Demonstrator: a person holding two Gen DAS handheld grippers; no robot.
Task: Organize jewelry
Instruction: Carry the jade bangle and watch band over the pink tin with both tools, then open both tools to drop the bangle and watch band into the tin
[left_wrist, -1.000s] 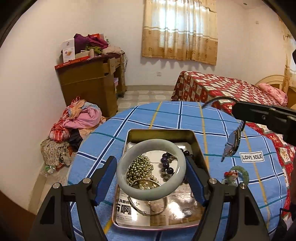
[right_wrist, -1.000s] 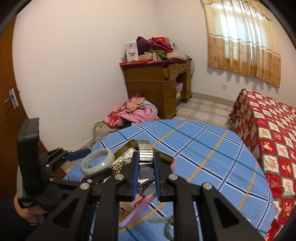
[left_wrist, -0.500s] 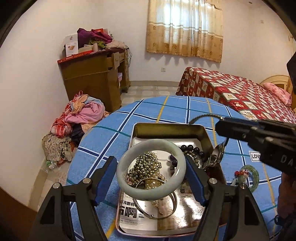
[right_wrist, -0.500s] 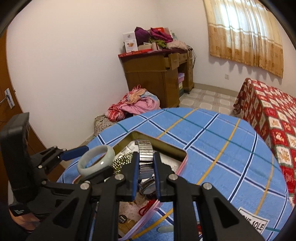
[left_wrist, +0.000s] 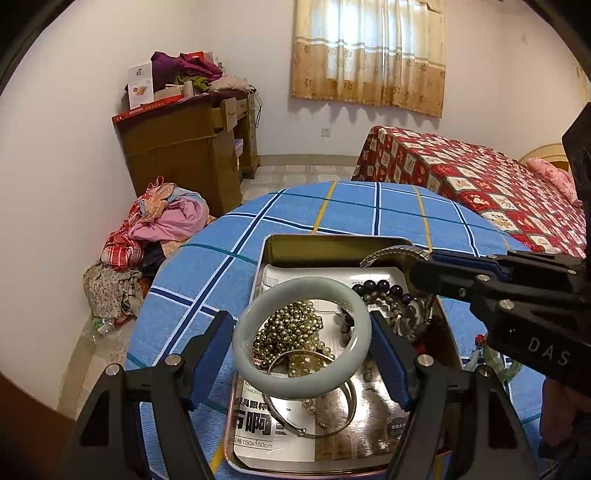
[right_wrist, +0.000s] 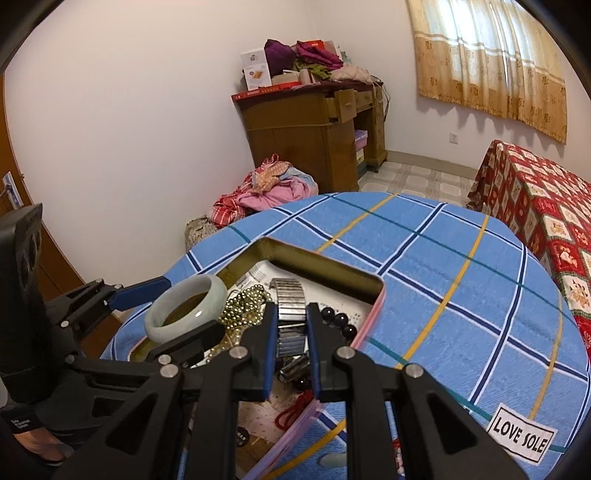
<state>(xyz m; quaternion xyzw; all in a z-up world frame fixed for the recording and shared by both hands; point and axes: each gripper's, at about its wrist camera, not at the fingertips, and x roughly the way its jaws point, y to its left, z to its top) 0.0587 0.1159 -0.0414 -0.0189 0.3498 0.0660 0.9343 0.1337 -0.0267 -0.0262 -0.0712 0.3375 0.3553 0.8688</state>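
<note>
A pale green jade bangle (left_wrist: 302, 339) sits clamped across its full width between the blue pads of the left gripper (left_wrist: 302, 345), whose jaws stand wide apart to take it; the ring hangs level above the near half of a shallow rectangular metal tin (left_wrist: 334, 246) with a gold-coloured inner wall. The right gripper (right_wrist: 291, 334) has its jaws drawn nearly together on the silver metal expansion band of a wristwatch (right_wrist: 291, 314), pinching the ribbed strap between its blue pads over the tin's far right corner, with the watch's lower end down among the pieces already in the tin. Lying inside the tin on a sheet of printed paper are a heap of small gold-coloured beads (left_wrist: 291, 328), a string of dark round beads (left_wrist: 380, 288) and a thin silver wire bangle (left_wrist: 314, 413). The tin rests on a round table covered by a blue checked cloth (right_wrist: 443, 258) with yellow and dark blue lines and a white "LOVE SOLE" label (right_wrist: 521, 435). Beyond the table are a pile of clothes (left_wrist: 162, 229) on the floor, a brown wooden cabinet (left_wrist: 184, 147) and a bed with a red patterned cover (left_wrist: 480, 184).
</note>
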